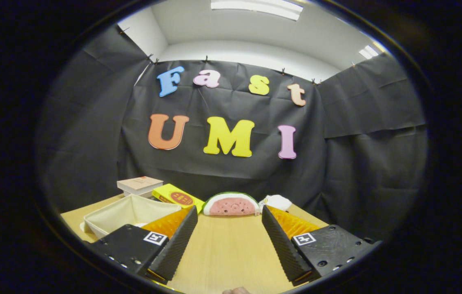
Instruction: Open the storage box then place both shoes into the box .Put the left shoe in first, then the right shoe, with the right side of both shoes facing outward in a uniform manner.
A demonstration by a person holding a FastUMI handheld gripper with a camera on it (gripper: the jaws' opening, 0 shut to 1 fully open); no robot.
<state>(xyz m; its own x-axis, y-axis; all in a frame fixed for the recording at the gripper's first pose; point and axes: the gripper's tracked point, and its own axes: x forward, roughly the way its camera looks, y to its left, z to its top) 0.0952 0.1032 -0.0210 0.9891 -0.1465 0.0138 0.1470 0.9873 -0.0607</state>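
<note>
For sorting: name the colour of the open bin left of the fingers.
Cream bin, gripper view; gripper open.

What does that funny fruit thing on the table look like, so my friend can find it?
Look at the far end of the wooden table, by the black wall. Beyond the open gripper fingers sits the watermelon toy. Unlike the yellow box beside it, it is half-round, pink with a green rind.

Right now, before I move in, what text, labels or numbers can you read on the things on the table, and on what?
Yellow box: red oval with print, too blurred to read.
Flat pale box beside it: small mark on top, too small to read.
Gripper, fingers open over the bare table: square coded tags, no words.
Nothing legible.
</note>
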